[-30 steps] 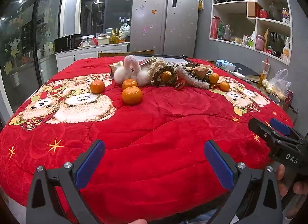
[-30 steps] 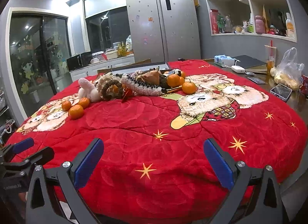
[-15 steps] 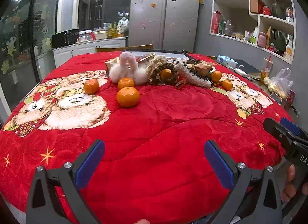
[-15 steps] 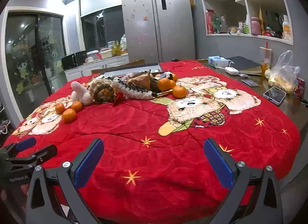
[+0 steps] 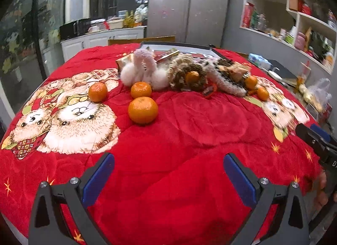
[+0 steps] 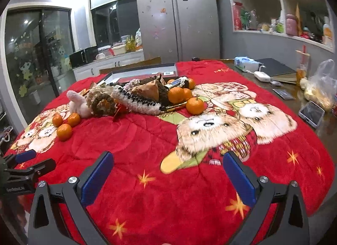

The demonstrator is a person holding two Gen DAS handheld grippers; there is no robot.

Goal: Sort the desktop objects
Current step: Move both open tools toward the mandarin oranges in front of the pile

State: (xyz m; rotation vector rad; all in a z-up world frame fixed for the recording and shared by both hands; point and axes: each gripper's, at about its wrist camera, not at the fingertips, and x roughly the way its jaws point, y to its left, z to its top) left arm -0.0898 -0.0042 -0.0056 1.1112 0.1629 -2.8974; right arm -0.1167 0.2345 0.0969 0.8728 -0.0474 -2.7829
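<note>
Both my grippers have advanced toward the clutter since a second ago: the oranges and fuzzy items now sit larger and nearer in both wrist views. Nothing on the red blanket (image 5: 189, 131) has shifted. I judge this as approach only; sorting has not begun.

Left to right in the left wrist view: one orange (image 5: 98, 92) lies at 11 o'clock on the bear print, apart from the rest. Two more oranges, the nearer (image 5: 143, 110) and the farther (image 5: 141, 90), sit at 12 o'clock, close together. Behind them lie the white fluffy earmuffs (image 5: 145, 72), touching a brown knitted ring (image 5: 189, 75) with an orange resting in it. A long fuzzy strip (image 5: 227, 82) runs on toward 1 o'clock, ending near two small oranges (image 5: 257, 88). An open tray (image 5: 179, 44) lies behind the pile.

My left gripper (image 5: 168, 177) has its jaws wide apart, holding nothing. My right gripper (image 6: 167, 176) is likewise spread and empty, with its own cluster of oranges (image 6: 185, 97) at 12 o'clock.
</note>
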